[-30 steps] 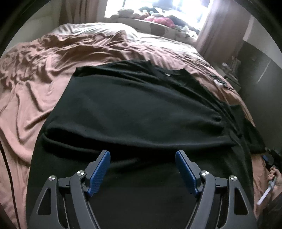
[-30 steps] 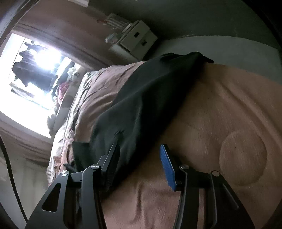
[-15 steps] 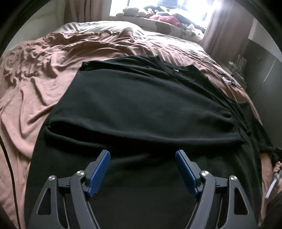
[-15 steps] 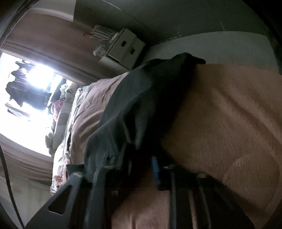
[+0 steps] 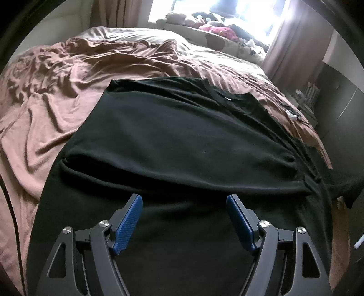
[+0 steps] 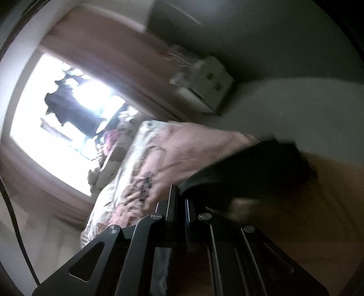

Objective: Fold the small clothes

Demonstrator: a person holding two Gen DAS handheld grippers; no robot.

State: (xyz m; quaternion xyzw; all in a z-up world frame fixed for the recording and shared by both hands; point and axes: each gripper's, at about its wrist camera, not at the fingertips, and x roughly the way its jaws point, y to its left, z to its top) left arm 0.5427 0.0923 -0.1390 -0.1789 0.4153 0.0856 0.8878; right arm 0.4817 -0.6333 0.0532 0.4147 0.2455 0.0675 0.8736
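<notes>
The black shirt (image 5: 182,141) lies spread on the bed (image 5: 45,118), its collar toward the window (image 5: 250,13) and a soft fold running across its lower part; its right-hand edge trails toward the side of the mattress. In the right wrist view a dark bunch of that shirt (image 6: 250,170) runs straight into the right claw (image 6: 180,205), whose jaws are pressed together on the fabric, so it grips the shirt by that edge. That picture is blurred, so how much cloth sits between the pads is unclear.

The left claw (image 5: 184,218) hangs over the shirt's lower middle with its jaws wide apart and nothing between them; the cloth below is not pinned.

The risks, as I judge them: a thin pinch may slip out as the edge is carried over, dropping the fold short. With nothing holding the shirt down, the pull may drag the whole garment sideways, deepen the wrinkle and leave a crooked fold line.
</notes>
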